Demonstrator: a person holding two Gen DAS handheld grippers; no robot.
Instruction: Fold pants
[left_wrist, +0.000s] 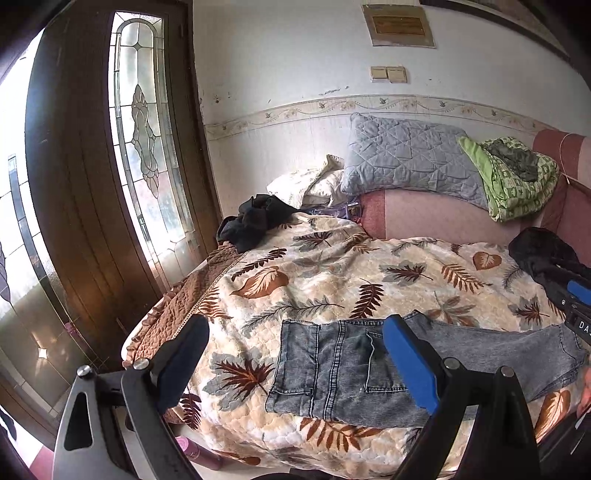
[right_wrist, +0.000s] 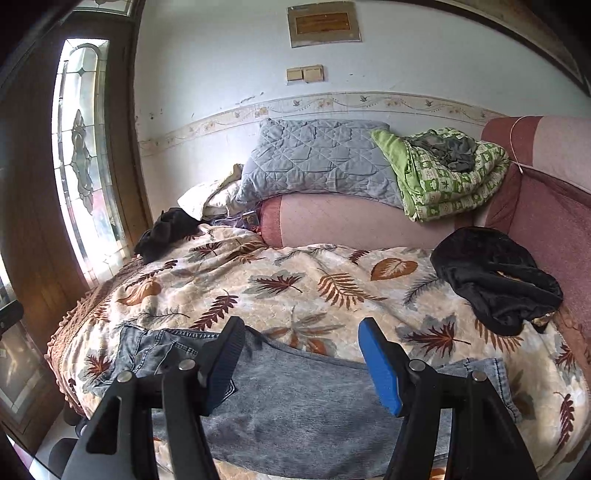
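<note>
Now hovering, both empty: left hand-held gripper (left_wrist: 295, 360) and right hand-held gripper (right_wrist: 303, 356), jaws apart, above jeans (left_wrist: 343, 373) flat along near edge of bed (left_wrist: 332, 273). Best pinching waistband and hem, then folding evenly.

Jeans (right_wrist: 295, 413) flat, R gripper (right_wrist: 301, 360) empty.

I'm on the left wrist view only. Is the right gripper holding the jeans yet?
Observer: No. The right gripper is open, its jaws apart above the leg of the jeans, with nothing pinched.
Operator: What's the dark lump half hidden behind that gripper?
Observer: A crumpled black garment. It lies at the right edge of the leaf-print blanket, clear of the jeans.
</note>
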